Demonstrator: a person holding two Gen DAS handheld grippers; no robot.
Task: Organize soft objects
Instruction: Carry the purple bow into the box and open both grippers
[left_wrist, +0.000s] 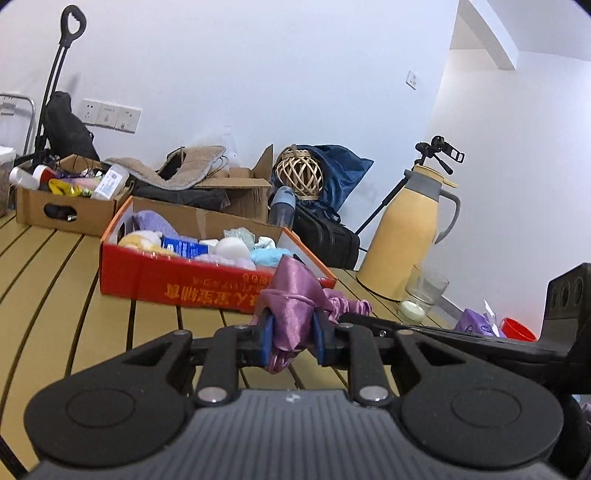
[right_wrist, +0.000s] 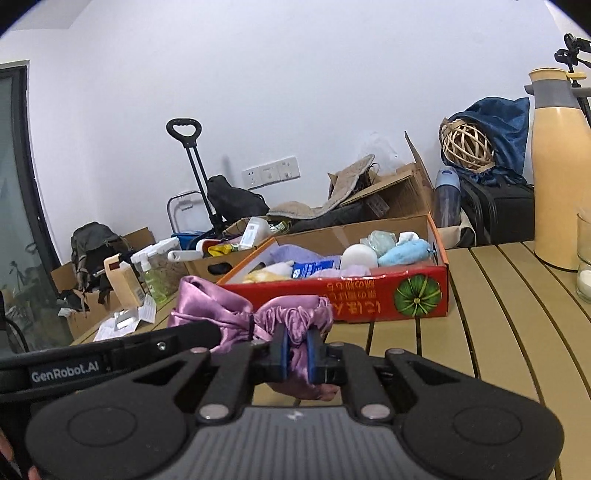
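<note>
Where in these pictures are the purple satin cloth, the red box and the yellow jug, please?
purple satin cloth (left_wrist: 291, 317): left wrist view, fold between pads.
red box (right_wrist: 354, 295): right wrist view, front wall.
yellow jug (left_wrist: 402, 236): left wrist view, body.

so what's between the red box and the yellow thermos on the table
Bare slatted tabletop separates the red box from the yellow thermos in the right wrist view; the candle glass stands nearer, in front of the thermos.

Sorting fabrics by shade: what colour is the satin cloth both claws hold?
Shiny pinkish-purple satin cloth, plain, with no pattern; clearest in the right wrist view.
</note>
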